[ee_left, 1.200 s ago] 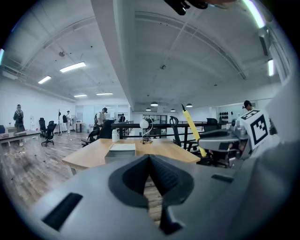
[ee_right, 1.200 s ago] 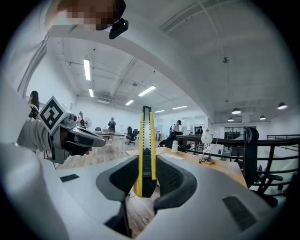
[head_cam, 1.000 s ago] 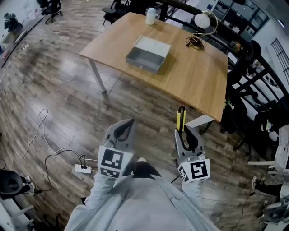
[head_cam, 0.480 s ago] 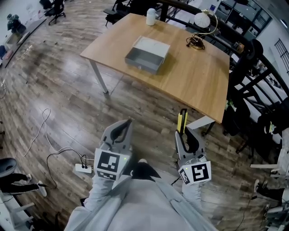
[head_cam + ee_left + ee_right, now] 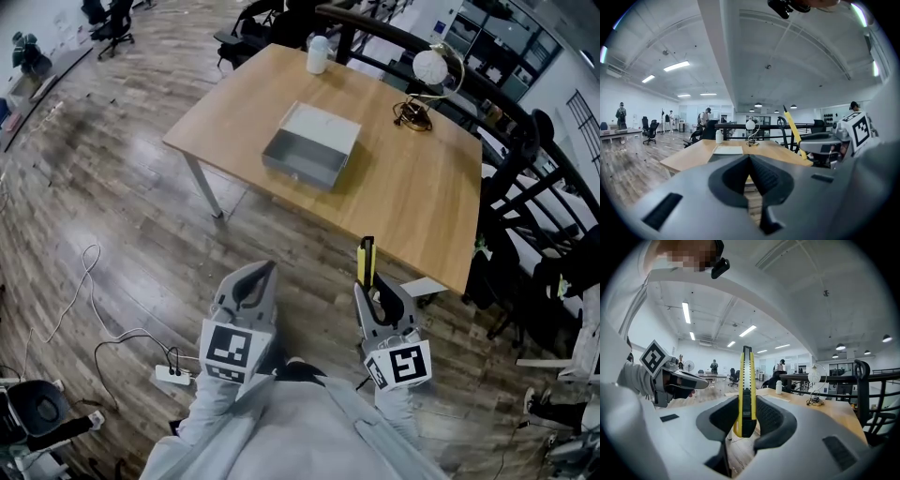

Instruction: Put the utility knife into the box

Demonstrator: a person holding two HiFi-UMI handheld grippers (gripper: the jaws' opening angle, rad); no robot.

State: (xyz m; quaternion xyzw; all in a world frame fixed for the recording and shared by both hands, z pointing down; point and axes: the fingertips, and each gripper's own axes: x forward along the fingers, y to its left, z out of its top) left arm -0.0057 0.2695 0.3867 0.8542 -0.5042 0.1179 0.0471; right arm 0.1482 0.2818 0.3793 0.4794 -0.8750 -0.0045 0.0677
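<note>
Left hand-held gripper [image 5: 255,279]: jaws pressed together on nothing, idle. Ahead of both hand-held grippers and well apart from them, the open grey box [image 5: 302,167] sits on the table [image 5: 422,202] and appears empty. Right hand-held gripper [image 5: 377,298]: clamped on the yellow utility knife [image 5: 366,261], which stands upright out of the jaws and points away from the person. Judged progress: the pick-up is done. The carry to the table and the release into the box, forward and left of the right hand-held gripper, remain.

Yellow-and-black utility knife [image 5: 746,390] upright, near, pinched in right gripper [image 5: 374,284]; grey box [image 5: 305,167], open and empty, far on the wooden table [image 5: 422,197].
</note>
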